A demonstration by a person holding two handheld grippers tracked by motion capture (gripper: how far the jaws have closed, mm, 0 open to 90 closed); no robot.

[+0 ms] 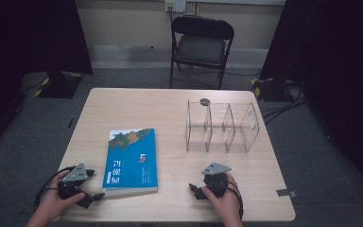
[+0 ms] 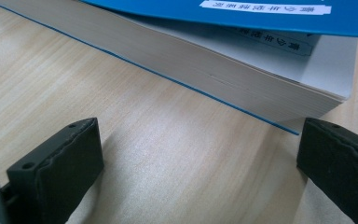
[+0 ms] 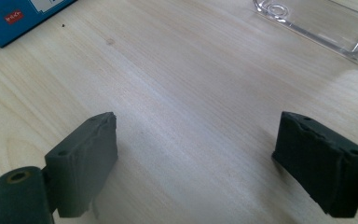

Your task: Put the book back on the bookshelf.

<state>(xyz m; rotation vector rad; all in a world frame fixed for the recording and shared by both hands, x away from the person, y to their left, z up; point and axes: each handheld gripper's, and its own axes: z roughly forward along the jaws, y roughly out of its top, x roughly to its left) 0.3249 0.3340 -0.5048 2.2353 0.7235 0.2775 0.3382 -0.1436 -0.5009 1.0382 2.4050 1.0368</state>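
Note:
A thick blue book point(image 1: 131, 161) lies flat on the wooden table point(image 1: 179, 101), left of centre. My left gripper point(image 1: 93, 184) rests by the book's near left corner, held in a hand and pointing at it. In the left gripper view the left gripper point(image 2: 198, 140) is open, and the book's page edge point(image 2: 191, 60) lies just beyond the jaws with its cover slightly lifted. My right gripper point(image 1: 201, 182) sits near the front edge, right of the book. It point(image 3: 198, 126) is open over bare wood, with a corner of the book point(image 3: 9, 18) farther off.
A clear acrylic organiser point(image 1: 222, 126) with several compartments stands at the right centre of the table; its edge point(image 3: 317, 18) shows in the right gripper view. A small dark disc point(image 1: 204, 101) lies behind it. A black folding chair point(image 1: 202, 45) stands beyond the far edge.

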